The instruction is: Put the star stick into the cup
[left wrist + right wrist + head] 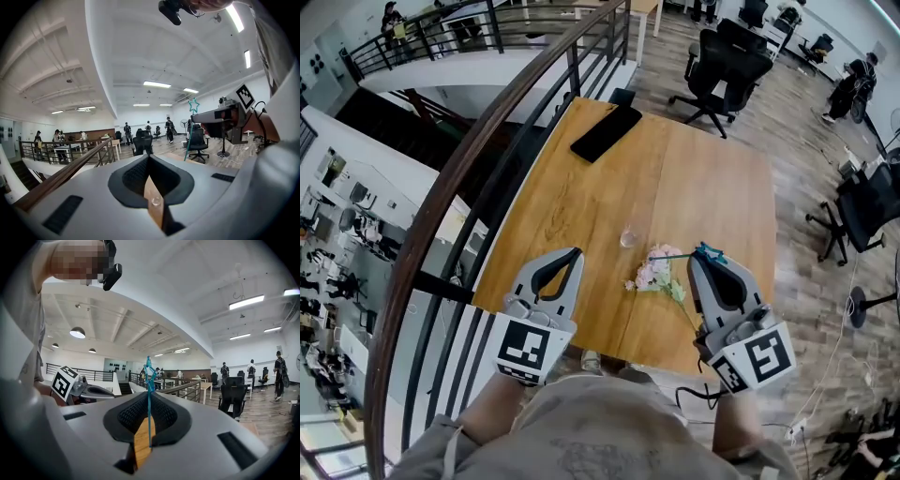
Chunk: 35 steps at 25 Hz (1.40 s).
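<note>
My right gripper (700,255) is shut on the thin teal star stick (705,251), held just above the table near its right front. In the right gripper view the stick (149,404) rises upright from between the closed jaws, its star at the top. The small clear cup (627,238) stands on the wooden table (581,216), left of the stick and apart from it. My left gripper (574,252) hovers at the front left of the cup, shut with nothing in it. The left gripper view catches the cup (155,200) through the slit between the jaws and the stick (189,136) to the right.
A bunch of pink artificial flowers (654,271) lies between the two grippers, just right of the cup. A flat black slab (607,132) rests at the table's far end. A dark handrail (487,141) runs along the table's left side. Office chairs (724,66) stand beyond.
</note>
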Tool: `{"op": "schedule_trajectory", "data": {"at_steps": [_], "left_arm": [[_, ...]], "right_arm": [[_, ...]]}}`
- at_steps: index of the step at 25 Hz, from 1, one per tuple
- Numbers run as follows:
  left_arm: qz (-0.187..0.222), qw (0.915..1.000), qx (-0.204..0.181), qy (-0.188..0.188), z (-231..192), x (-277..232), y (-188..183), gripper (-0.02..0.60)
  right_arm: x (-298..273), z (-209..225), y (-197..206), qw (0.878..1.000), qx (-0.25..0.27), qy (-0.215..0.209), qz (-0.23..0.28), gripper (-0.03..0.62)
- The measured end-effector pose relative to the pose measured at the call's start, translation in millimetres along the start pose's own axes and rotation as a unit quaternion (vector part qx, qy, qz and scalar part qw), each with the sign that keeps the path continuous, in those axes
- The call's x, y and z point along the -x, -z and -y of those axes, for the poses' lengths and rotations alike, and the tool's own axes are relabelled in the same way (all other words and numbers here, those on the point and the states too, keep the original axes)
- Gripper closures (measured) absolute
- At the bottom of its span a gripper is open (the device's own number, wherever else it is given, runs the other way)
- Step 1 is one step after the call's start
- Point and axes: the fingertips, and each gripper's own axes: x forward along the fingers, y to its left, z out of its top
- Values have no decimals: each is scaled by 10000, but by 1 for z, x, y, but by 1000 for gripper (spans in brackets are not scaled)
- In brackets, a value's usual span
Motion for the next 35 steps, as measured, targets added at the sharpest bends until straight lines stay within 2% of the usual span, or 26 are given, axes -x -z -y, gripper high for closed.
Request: {"op": "schedule_trajectory", "data": {"at_steps": [3, 8, 12, 14, 16, 18, 25, 30, 33, 35], "left_arm": [[-52, 9999, -100, -77, -1, -5, 1, 566], [87, 9997, 40, -211, -2, -22, -14, 566], [220, 9995, -97, -225, -14, -41, -29, 566], [218, 9989, -296, -285, -21, -52, -31, 566], [185, 9980, -498, -332, -30, -64, -31, 566], [140, 9983, -460, -340, -39, -75, -27, 566], [-362, 9990, -12, -266, -54, -110, 30, 566], [-829, 9962, 210, -193, -55, -118, 74, 566], [-965, 9939, 513, -125, -54, -121, 95, 566], [-1090, 9924, 567, -71, -50, -120, 108, 566]], "right_arm": [[-6, 7, 0, 9999, 3, -87, 51, 553], [-21, 25, -10, 9996, 140, -178, 182, 553], [-41, 42, -24, 9987, 167, -175, 451, 553], [-52, 52, -27, 9984, 112, -138, 539, 553], [-65, 57, -26, 9984, 90, -154, 541, 553], [-79, 60, -21, 9986, 66, -216, 474, 553], [-119, 68, 43, 9997, 70, -237, -56, 553], [-139, 75, 92, 9987, -138, -149, -477, 553], [-149, 78, 126, 9968, -141, -96, -780, 553], [-153, 77, 148, 9951, -125, -96, -975, 553]]}}
